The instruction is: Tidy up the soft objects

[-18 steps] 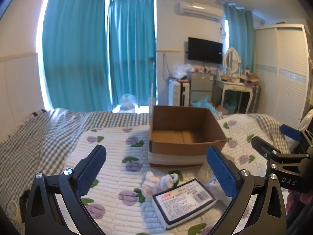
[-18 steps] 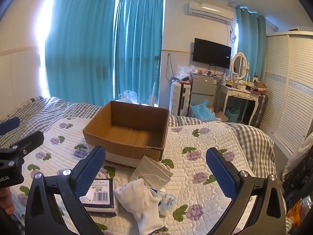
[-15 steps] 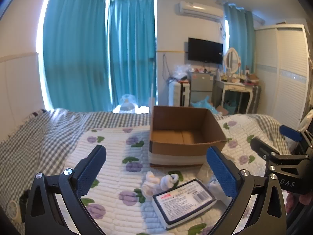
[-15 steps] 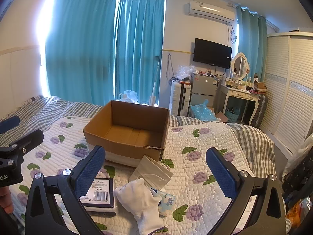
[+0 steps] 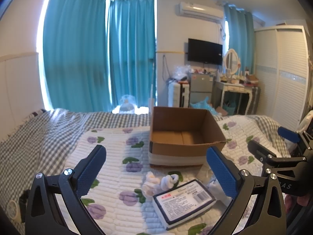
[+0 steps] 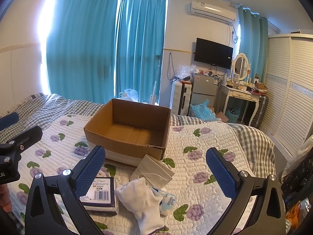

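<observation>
A home bedroom: a quilted bed (image 6: 205,146) is filling the lower frame, teal curtains (image 6: 82,45) are hanging at left, and a dressing table (image 6: 240,94) is standing at right.

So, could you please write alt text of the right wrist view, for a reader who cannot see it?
An open right gripper hovers over a flowered quilt, above a white glove, a wrapped tissue pack and a beige pouch. Behind them stands an empty cardboard box. The left gripper shows at the left edge.
</observation>
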Motion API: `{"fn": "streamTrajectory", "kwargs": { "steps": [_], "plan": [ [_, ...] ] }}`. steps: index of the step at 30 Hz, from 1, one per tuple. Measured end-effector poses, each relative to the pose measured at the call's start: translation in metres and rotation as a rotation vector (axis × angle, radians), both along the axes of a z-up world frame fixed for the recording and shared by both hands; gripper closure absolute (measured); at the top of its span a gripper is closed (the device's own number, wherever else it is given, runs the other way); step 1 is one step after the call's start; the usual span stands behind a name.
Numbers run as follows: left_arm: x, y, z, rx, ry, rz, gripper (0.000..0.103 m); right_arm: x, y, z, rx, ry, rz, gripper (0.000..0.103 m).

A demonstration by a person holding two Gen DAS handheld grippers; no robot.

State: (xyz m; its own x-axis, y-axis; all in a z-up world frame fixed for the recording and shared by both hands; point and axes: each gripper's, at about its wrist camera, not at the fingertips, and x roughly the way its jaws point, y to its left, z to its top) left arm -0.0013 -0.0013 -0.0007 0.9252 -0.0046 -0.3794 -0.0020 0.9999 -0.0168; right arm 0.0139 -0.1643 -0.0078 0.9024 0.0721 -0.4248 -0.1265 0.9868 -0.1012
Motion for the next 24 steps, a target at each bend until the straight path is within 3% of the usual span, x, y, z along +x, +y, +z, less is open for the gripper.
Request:
{"fn": "streamTrajectory", "kwargs": {
  "steps": [24],
  "plan": [
    [-0.001,0.0004,0.0005,0.002,0.002,0.002,0.0,-0.0015,0.0016,-0.0044,-0.004,0.004,0.008,0.0]
  ]
}}
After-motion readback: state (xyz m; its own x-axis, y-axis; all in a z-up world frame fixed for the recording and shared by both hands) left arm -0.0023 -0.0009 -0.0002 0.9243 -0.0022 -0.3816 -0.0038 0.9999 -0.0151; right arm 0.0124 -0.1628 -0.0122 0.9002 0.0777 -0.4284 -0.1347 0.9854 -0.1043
